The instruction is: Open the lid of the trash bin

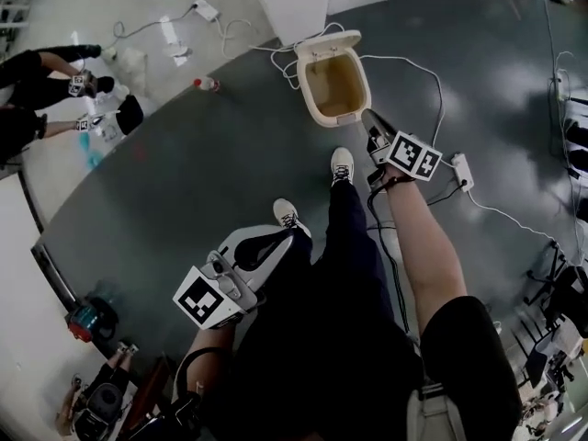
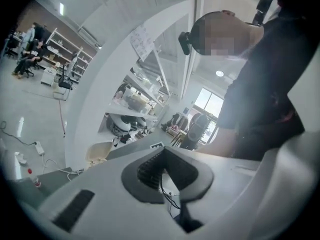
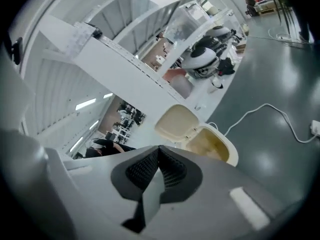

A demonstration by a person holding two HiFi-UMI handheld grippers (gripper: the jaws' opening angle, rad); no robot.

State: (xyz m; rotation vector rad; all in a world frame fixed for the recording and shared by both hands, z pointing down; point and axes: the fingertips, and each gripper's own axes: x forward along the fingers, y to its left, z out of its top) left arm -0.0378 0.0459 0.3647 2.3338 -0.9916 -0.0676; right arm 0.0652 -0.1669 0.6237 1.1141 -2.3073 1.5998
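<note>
The trash bin (image 1: 317, 108) stands on the dark floor (image 1: 202, 173) ahead of the person's shoes. Its lid (image 1: 328, 41) is already tipped up on the far side, and the cream-coloured inside is open to view. The bin's long axis runs away from the person, from the near rim to the hinge at the far end, where the lid stands.

The right gripper (image 1: 369, 119) is much the nearer of the two. Its tip is just beside the bin's near right corner, and the bin lies ahead of it and slightly to its left. In the right gripper view its ribbed pads are pressed together with nothing between them, and the open bin (image 3: 227, 151) and raised lid (image 3: 175, 121) sit just beyond the tips.

The left gripper (image 1: 287, 239) hangs back by the person's leg, well apart from the bin. Its tips seem to meet on nothing, though the view past them is cluttered.

Judging by the upright lid, the opening looks done, and any further touch would fall to the right gripper
</note>
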